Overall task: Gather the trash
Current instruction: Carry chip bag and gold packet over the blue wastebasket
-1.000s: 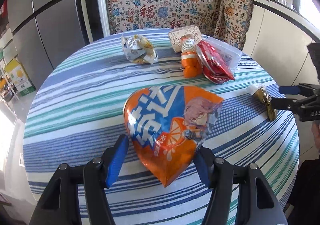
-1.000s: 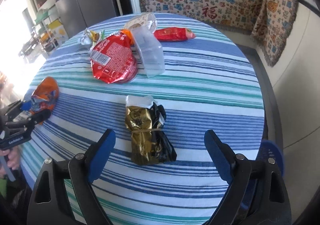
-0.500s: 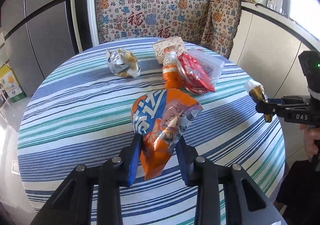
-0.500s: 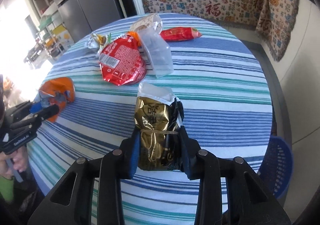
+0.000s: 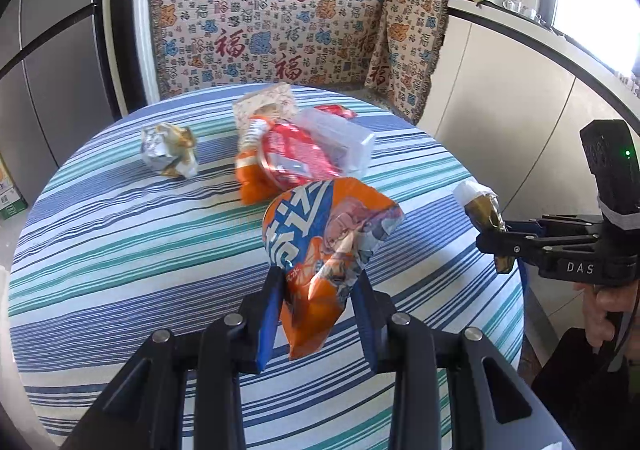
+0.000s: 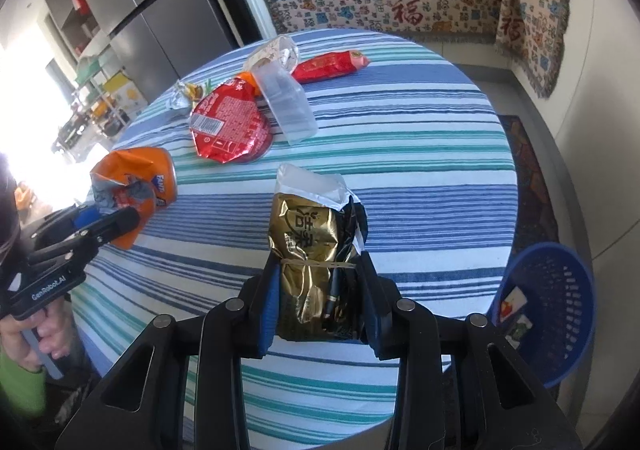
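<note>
My left gripper (image 5: 316,298) is shut on the orange snack bag (image 5: 328,242), held lifted above the striped round table (image 5: 120,250). My right gripper (image 6: 318,290) is shut on the gold and black wrapper (image 6: 308,246), which is bound by a rubber band and also raised off the cloth. Each gripper shows in the other's view: the right gripper (image 5: 496,240) with the gold and black wrapper (image 5: 482,210), the left gripper (image 6: 116,224) with the orange snack bag (image 6: 132,182). A blue basket (image 6: 560,310) stands on the floor at the table's right.
More trash lies on the far half of the table: a crumpled foil wrapper (image 5: 170,150), a red lid (image 6: 228,122), a clear plastic box (image 6: 286,102), a red sausage pack (image 6: 330,66), an orange bottle (image 5: 252,178). A patterned cloth (image 5: 280,38) covers the cabinet behind.
Both grippers closed, the left on the orange bag and the right on the gold wrapper, and both lifted their items off the table. The left gripper also moved up and forward.
</note>
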